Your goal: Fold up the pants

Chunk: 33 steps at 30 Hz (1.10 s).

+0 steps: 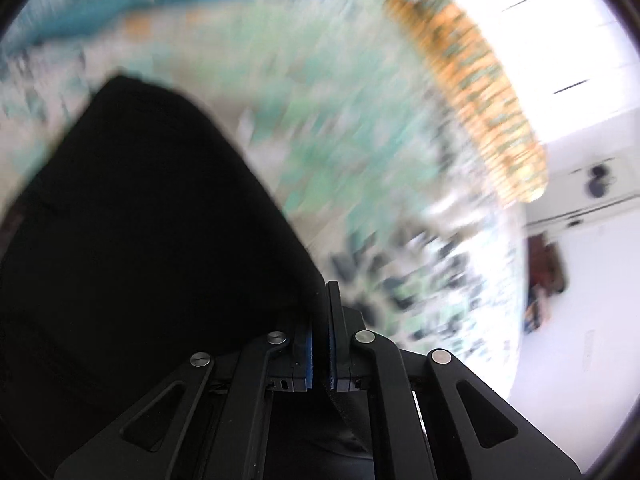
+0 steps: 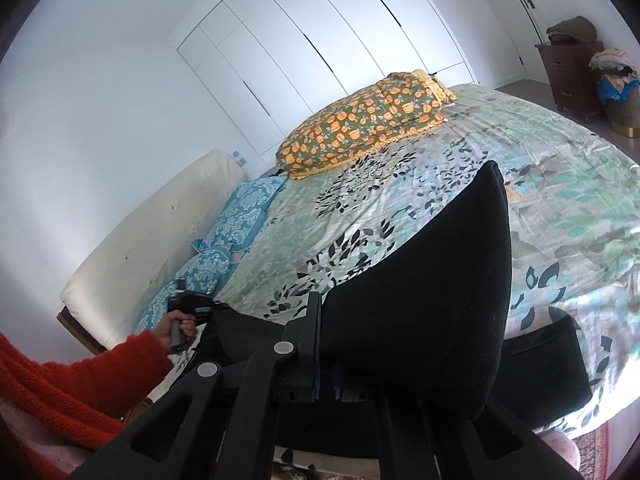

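- The black, soft-fabric pants (image 2: pixel 432 300) fill the lower centre and lower right of the right wrist view. One part rises as a tall curved fold; another part lies flat on the bed at the lower right edge.
- The right two-finger gripper (image 2: pixel 326 344) sits at the bottom centre of its view. Its jaws are closed tight on an edge of the pants (image 1: pixel 132 240), with cloth draped over the right finger. Judgement: the grip lifts this edge so it can be carried across for a fold.
- The left two-finger gripper (image 1: pixel 323 312) sits at the bottom centre of the left wrist view. Its blue pads (image 1: pixel 308 354) stand almost together, with black cloth pinched between them and a flap of it showing below them. Judgement: both tools hold the same garment edge at two points to keep it level.
- In the right wrist view the left gripper appears at the lower left, held by a hand (image 2: pixel 180 326) in an orange-red fuzzy sleeve (image 2: pixel 80 384).
- The leaf-patterned green and white bedsheet (image 2: pixel 560 208) serves as the work surface.
- The orange-flowered green pillow (image 2: pixel 360 124) lies at upper centre, well apart from the pants.
- The blue damask pillows (image 2: pixel 236 220) lie at centre left, beside the cream padded headboard (image 2: pixel 152 232).
- The left wrist view is motion-blurred; fine detail there cannot be read.
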{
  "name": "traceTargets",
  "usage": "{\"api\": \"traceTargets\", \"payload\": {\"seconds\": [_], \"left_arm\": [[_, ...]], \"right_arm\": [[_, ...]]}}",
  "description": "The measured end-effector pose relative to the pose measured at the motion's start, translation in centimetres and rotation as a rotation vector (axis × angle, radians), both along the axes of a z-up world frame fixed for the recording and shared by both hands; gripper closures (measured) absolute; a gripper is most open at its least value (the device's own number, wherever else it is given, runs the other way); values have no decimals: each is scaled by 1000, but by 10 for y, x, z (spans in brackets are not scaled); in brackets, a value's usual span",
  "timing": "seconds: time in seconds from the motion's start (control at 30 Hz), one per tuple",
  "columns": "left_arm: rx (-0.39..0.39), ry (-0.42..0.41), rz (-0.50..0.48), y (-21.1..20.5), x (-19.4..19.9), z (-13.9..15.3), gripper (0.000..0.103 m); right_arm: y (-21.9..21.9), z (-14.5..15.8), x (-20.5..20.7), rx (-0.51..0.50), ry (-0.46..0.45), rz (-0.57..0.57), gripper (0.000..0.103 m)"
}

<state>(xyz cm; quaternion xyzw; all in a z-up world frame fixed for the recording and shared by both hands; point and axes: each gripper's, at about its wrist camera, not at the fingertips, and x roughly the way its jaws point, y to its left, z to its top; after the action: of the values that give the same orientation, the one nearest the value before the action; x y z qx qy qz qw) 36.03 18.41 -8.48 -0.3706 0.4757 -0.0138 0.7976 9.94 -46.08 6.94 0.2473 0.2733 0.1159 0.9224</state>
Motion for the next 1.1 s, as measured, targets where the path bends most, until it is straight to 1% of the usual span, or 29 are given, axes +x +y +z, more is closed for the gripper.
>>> {"api": "traceTargets", "payload": {"seconds": [0.03,0.07,0.1,0.13,0.17,0.2,0.23,0.27,0.3,0.33,0.37,0.43,0.47,0.5,0.57,0.63,0.7,0.77,0.87,0.9,0.93,0.97,1.0,1.03,1.1], "left_arm": [[-8,-74,9,6,-17,20,99],[-6,-172,25,14,-46,46,99],[6,-223,40,19,-70,60,99],[14,-250,53,25,-93,67,98],[10,-259,65,29,-119,66,98],[-4,-235,74,31,-146,54,98],[-12,-199,79,29,-164,39,97],[-17,-140,76,24,-186,15,97],[-3,-64,61,16,-203,-12,97],[6,18,49,8,-216,-41,97],[-11,79,53,4,-226,-63,98],[-57,145,59,-3,-238,-89,98],[-54,169,56,-8,-241,-95,98],[-41,168,45,-11,-241,-93,98],[-2,151,19,-16,-237,-83,98],[-5,144,15,-18,-236,-77,98],[2,147,12,-21,-236,-76,98],[7,156,14,-24,-233,-81,98],[-12,159,21,-24,-235,-86,98],[-15,163,21,-30,-228,-87,98],[-16,166,21,-28,-227,-88,98],[-15,167,20,-29,-227,-88,98],[-9,167,17,-28,-228,-86,98],[-2,165,13,-24,-226,-87,98],[10,164,5,-25,-226,-86,98]], "right_arm": [[-6,2,7,5,-6,-9,98],[-12,2,14,17,-5,-17,98],[-19,-2,21,29,12,-31,98],[-26,-8,25,36,39,-50,98],[-33,-19,29,44,74,-69,98],[-42,-34,30,58,111,-87,98],[-50,-51,29,71,152,-106,98],[-56,-72,29,79,211,-126,98],[-63,-94,29,78,278,-145,98],[-70,-117,27,69,349,-167,98],[-74,-138,27,57,424,-179,98],[-79,-176,24,10,572,-182,98],[-81,-188,22,-16,620,-186,97],[-84,-197,18,-21,643,-190,98],[-91,-201,12,13,642,-204,97],[-93,-199,8,14,631,-209,97],[-91,-193,6,-7,634,-200,97],[-92,-191,5,-14,641,-193,97],[-88,-190,10,-40,667,-173,96],[-89,-191,11,-44,665,-166,89],[-92,-191,12,-48,670,-170,77],[-96,-191,11,-37,676,-179,68],[-102,-191,9,-10,667,-191,47],[-108,-189,5,26,646,-205,35],[-121,-187,-2,99,602,-220,34]]}}
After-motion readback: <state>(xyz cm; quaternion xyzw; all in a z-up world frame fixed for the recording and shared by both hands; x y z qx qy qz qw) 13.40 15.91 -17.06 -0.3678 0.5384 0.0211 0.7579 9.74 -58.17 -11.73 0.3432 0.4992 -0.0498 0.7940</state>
